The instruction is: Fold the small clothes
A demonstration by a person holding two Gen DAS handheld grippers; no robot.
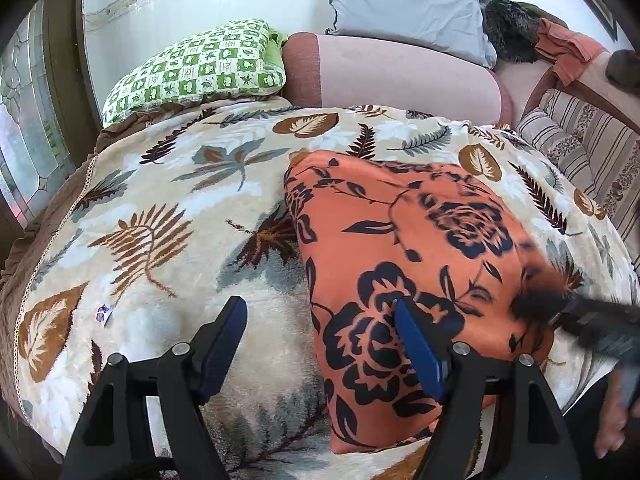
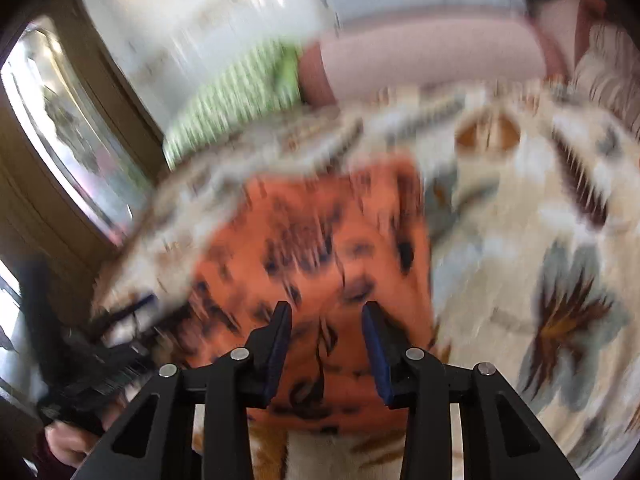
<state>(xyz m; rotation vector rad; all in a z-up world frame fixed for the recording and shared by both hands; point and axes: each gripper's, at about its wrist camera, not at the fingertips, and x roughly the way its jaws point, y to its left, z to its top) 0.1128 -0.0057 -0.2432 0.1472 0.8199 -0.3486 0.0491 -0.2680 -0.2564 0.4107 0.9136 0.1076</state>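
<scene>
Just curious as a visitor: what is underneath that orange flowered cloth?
The orange flowered cloth lies folded on a leaf-patterned blanket, which shows around it on every side. What the blanket covers beneath, and anything between the cloth's layers, cannot be seen.

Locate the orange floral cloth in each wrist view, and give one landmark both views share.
Left wrist: orange cloth lies folded, right of centre on the leaf blanket, under the right fingertip.
Right wrist: orange cloth, blurred, sits centre, running down behind the fingertips.
Shared landmark: green checked pillow, upper left in both.
</scene>
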